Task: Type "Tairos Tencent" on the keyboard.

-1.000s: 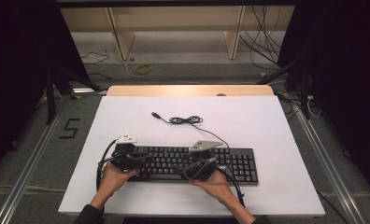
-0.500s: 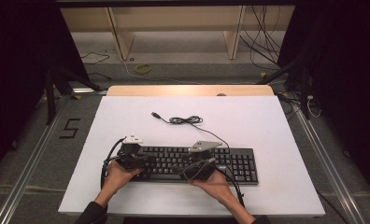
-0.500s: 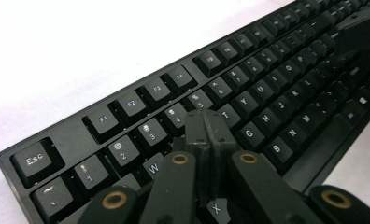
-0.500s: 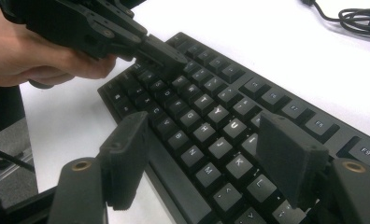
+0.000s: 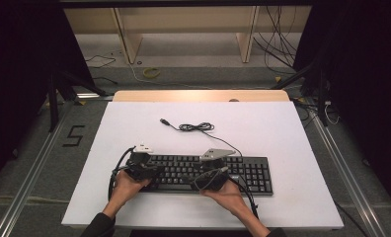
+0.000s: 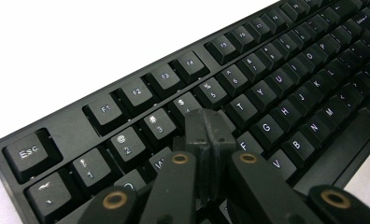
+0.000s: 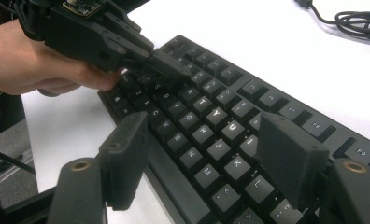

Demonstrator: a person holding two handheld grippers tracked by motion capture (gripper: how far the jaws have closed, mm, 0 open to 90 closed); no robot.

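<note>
Left hand-held gripper [image 6: 206, 135], jaws newly closed

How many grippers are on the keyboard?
2. The left gripper, jaws shut together, sits over the keyboard's left-end keys. The right gripper, jaws wide apart, hovers over the middle letter keys.

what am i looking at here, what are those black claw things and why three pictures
A person sits at a white table and holds a two-jaw gripper in each hand. The high view looks down from above. The other two come from cameras riding on each gripper, looking along its jaws. A black keyboard lies on the table, its cable coiled behind it. The left gripper has its jaws shut, tips together over the keys near 4 and R, holding nothing. The right gripper is open above the letter keys, with nothing between the jaws.
</note>
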